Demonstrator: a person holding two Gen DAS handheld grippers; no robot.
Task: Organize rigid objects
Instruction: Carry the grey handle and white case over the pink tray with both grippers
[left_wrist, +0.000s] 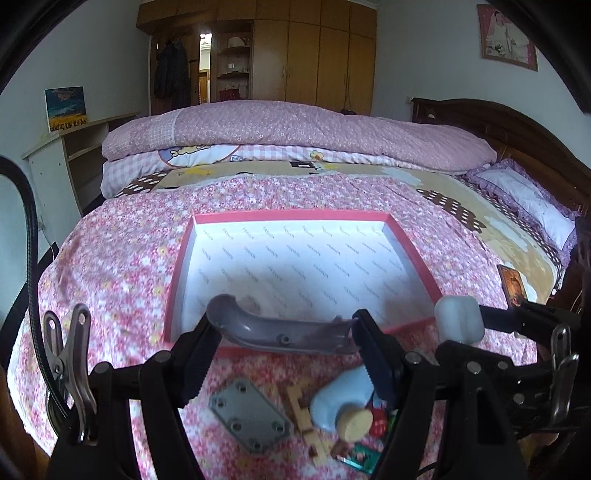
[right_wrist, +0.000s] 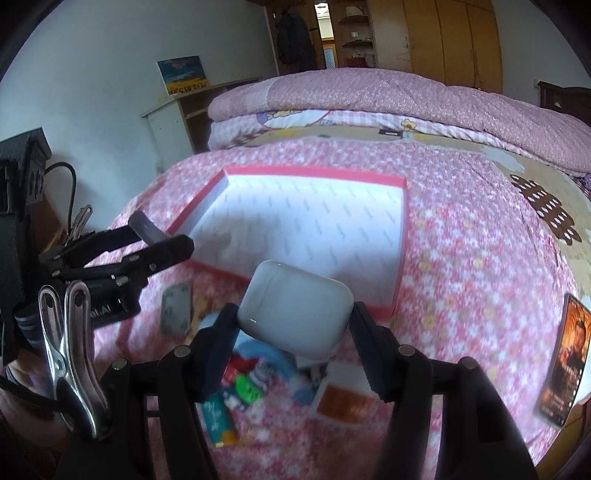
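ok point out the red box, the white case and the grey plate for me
red box (left_wrist: 288, 217): left wrist view, on its far rim
white case (right_wrist: 295, 301): right wrist view, middle of its top face
grey plate (left_wrist: 251, 419): left wrist view, centre of the plate

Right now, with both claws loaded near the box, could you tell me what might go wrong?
1. The white case sits tilted in the right claw; it may slip out before reaching the box.
2. The left claw holds the curved grey handle by its ends; it could twist loose.
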